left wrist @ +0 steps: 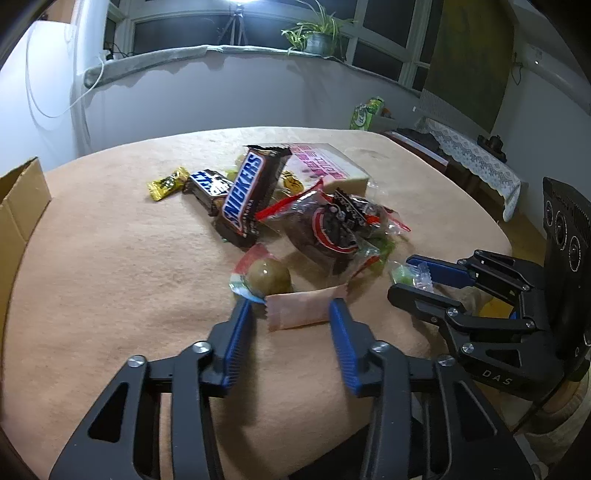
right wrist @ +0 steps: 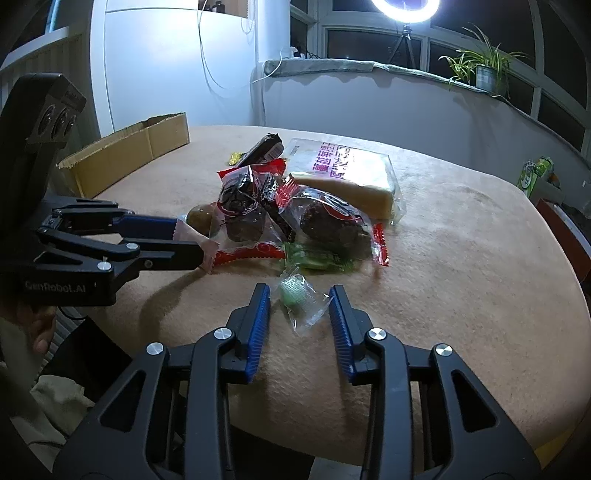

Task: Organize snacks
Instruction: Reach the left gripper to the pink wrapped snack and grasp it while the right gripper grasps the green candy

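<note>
Left gripper (left wrist: 297, 308): tilted down, pads closed against both ends of the pink sachet (left wrist: 301, 308).
Right gripper (right wrist: 299, 299): tilted down, jaws astride the green candy (right wrist: 295, 291), contact unclear.
Room: bare cloth near the table's (right wrist: 480, 295) edge; cardboard box (right wrist: 125, 155) far left.
Snacks: 1 heap mid-table, crinkled wrappers.

Dark windows (right wrist: 373, 44) above a white wall (left wrist: 221, 96), a ring light (right wrist: 404, 7) on a tripod, a plant (left wrist: 317, 37) on the sill, a lace-covered bench (left wrist: 476, 158) at the right
</note>
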`<state>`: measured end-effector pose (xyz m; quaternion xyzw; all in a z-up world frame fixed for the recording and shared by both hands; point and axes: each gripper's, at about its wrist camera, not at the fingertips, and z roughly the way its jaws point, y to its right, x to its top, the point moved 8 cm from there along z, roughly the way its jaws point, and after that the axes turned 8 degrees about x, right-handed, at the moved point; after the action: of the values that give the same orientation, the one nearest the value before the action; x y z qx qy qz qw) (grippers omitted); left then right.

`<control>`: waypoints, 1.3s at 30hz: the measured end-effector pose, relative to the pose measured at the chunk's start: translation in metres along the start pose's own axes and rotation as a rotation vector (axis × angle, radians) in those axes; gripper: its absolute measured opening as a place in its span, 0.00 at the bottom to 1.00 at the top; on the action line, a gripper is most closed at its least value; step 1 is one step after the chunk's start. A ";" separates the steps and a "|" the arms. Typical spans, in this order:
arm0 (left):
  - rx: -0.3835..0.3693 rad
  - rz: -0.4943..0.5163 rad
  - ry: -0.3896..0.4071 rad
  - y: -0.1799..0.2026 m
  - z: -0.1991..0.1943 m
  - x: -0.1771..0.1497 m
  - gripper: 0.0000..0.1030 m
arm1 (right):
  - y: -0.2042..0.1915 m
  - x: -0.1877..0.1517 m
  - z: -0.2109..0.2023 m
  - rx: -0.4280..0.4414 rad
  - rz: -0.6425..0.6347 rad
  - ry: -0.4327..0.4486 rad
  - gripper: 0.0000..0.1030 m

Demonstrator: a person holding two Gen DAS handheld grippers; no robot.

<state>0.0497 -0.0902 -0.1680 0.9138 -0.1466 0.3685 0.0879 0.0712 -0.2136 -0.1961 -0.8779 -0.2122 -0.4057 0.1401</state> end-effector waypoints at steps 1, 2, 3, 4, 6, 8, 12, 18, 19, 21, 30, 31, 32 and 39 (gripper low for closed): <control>0.000 0.007 0.000 0.003 -0.001 -0.001 0.34 | 0.000 0.000 0.000 0.000 0.002 0.002 0.33; -0.001 0.012 0.000 0.004 -0.001 -0.001 0.30 | 0.001 0.000 0.000 -0.001 0.004 0.007 0.33; 0.000 0.018 -0.001 0.005 0.000 -0.001 0.26 | 0.001 0.000 -0.001 0.000 0.006 0.011 0.32; 0.001 0.024 -0.002 0.006 0.000 -0.002 0.24 | 0.002 0.001 -0.001 0.001 0.010 0.015 0.31; -0.008 0.021 0.001 0.006 0.000 0.000 0.06 | 0.002 0.001 -0.001 0.000 0.009 0.018 0.30; -0.014 0.012 0.000 0.005 0.000 0.000 0.04 | 0.003 0.002 -0.001 -0.001 0.010 0.021 0.29; -0.030 0.023 0.002 0.007 -0.001 0.002 0.03 | 0.004 0.005 -0.003 -0.005 0.012 0.029 0.28; -0.053 0.013 0.045 0.006 -0.011 0.008 0.01 | 0.007 0.011 -0.010 -0.009 0.020 0.054 0.28; -0.057 0.001 0.052 0.003 -0.014 0.009 0.01 | 0.006 0.013 -0.012 -0.009 0.018 0.061 0.28; -0.054 -0.013 0.065 -0.002 -0.019 0.012 0.01 | 0.005 0.015 -0.015 -0.010 0.017 0.071 0.28; 0.008 0.010 0.083 -0.017 -0.025 0.016 0.02 | 0.004 0.019 -0.019 -0.024 0.018 0.087 0.28; 0.021 0.032 0.084 -0.015 -0.024 0.013 0.06 | 0.004 0.018 -0.019 -0.024 0.017 0.083 0.28; 0.030 0.061 0.087 -0.011 -0.024 0.011 0.19 | 0.004 0.018 -0.019 -0.024 0.017 0.080 0.28; -0.001 0.204 0.041 0.025 0.000 0.000 0.70 | 0.007 0.014 -0.019 -0.029 0.025 0.081 0.28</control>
<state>0.0414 -0.1133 -0.1664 0.8863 -0.2372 0.3941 0.0532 0.0706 -0.2238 -0.1739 -0.8654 -0.1895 -0.4421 0.1407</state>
